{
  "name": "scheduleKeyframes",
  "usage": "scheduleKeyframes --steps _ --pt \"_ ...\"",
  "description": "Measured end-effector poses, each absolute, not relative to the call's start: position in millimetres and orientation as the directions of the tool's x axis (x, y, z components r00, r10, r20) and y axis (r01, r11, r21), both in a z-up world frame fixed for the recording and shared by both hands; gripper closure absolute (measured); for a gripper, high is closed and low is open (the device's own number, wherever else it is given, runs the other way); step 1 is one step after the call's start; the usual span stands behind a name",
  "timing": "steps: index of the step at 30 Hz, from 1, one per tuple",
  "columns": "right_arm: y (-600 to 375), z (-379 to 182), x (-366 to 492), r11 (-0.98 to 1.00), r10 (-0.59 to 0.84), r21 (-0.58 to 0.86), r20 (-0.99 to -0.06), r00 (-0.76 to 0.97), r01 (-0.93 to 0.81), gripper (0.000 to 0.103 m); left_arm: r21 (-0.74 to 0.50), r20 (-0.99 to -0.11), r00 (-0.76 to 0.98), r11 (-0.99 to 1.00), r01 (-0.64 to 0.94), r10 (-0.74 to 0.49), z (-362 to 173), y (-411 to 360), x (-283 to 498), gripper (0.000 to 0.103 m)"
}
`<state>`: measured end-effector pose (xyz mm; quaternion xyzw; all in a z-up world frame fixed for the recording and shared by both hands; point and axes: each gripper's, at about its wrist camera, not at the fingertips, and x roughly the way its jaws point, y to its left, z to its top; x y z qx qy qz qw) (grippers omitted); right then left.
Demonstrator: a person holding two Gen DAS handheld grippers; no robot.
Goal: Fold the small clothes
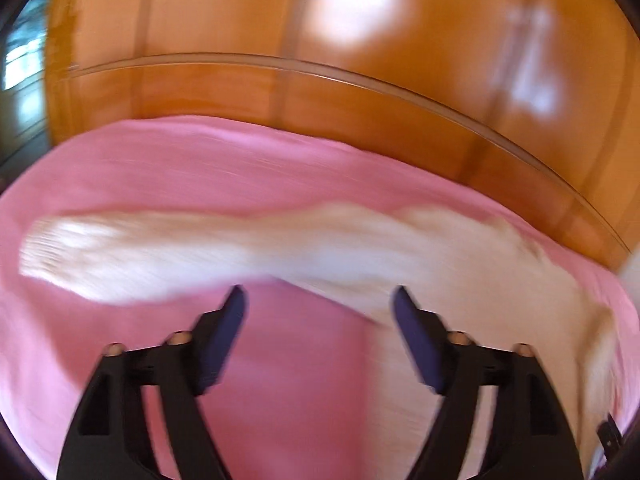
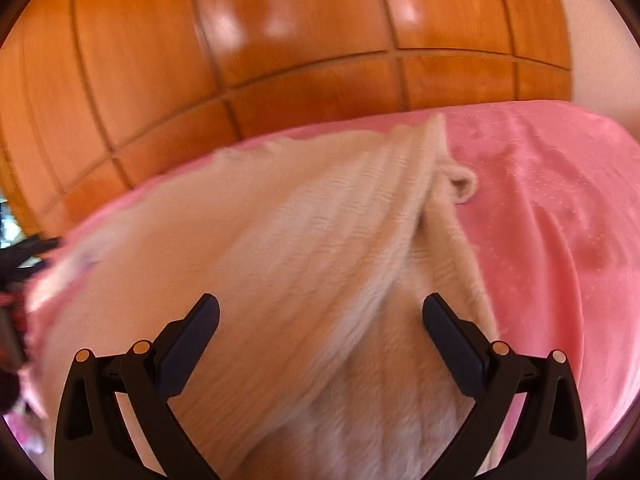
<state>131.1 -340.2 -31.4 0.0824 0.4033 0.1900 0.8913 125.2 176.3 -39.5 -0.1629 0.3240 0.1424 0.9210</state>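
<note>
A cream knitted garment (image 2: 304,240) lies on a pink cloth (image 2: 560,208). In the right wrist view it fills the middle, with a long fold ridge running up to a sleeve end (image 2: 464,184). My right gripper (image 2: 320,312) is open and empty just above the knit. In the left wrist view the garment (image 1: 240,252) is blurred; a long sleeve stretches left across the pink cloth (image 1: 160,168). My left gripper (image 1: 318,300) is open and empty, close to the sleeve's near edge.
A glossy wooden panelled wall or headboard (image 1: 320,80) rises behind the pink cloth, also in the right wrist view (image 2: 200,60). A window (image 1: 24,56) shows at far left. Dark objects (image 2: 16,256) sit at the cloth's left edge.
</note>
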Motion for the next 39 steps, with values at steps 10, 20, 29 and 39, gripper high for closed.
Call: scheduleKeyframes --steps 10,20,29,39 --pt "-353 -33 128 0.840 0.542 0.487 -0.718 0.437 -0.240 0.049 -0.138 -0.752 0.655 0.954 -0.265 0.073 -92 89 143 0.012" --pt "-359 -35 140 0.786 0.612 0.580 -0.680 0.402 -0.216 0.067 -0.137 -0.756 0.653 0.962 -0.234 0.051 -92 90 140 0.004" --pt "-372 -19 152 0.710 0.703 0.654 -0.627 0.337 -0.263 0.095 -0.143 -0.753 0.656 0.962 -0.233 0.047 -95 88 142 0.004" --pt "-490 33 204 0.985 0.160 0.094 -0.809 0.566 -0.144 0.096 -0.142 -0.753 0.656 0.962 -0.234 0.048 -94 89 142 0.004"
